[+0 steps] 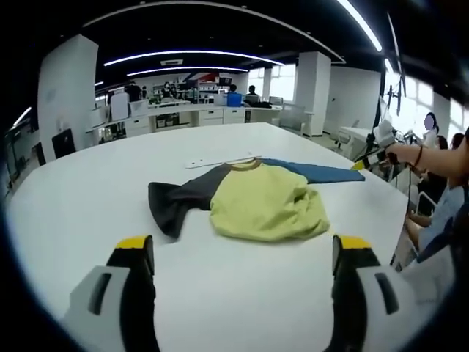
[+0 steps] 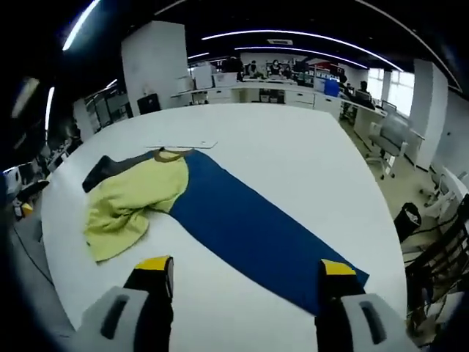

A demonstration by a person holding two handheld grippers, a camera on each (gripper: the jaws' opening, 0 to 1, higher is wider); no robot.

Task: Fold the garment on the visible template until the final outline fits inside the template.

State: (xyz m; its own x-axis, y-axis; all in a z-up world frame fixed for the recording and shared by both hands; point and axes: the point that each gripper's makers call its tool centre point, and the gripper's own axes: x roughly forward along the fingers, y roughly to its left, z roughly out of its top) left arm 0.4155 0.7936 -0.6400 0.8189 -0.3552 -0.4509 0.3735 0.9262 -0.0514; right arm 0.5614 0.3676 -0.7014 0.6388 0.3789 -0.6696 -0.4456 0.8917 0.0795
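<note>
A yellow-green shirt [image 1: 265, 205] with a dark grey sleeve [image 1: 176, 202] lies crumpled on the white table [image 1: 110, 176]. Its collar points away from me. A blue template mat [image 1: 322, 171] sticks out from under it on the right. My left gripper [image 1: 243, 246] hovers open over the near table, short of the shirt. In the right gripper view the blue template mat [image 2: 256, 227] runs diagonally, with the shirt [image 2: 135, 198] bunched on its far left end. The right gripper [image 2: 245, 268] is open above the mat's near end. That gripper [image 1: 372, 150] also appears at the table's right edge, held by a hand.
A thin white strip [image 1: 212, 160] lies just beyond the collar, also seen as a white strip [image 2: 183, 146]. People sit off the table's right edge [image 1: 440, 183]. Desks and office chairs [image 2: 392, 136] stand beyond the table.
</note>
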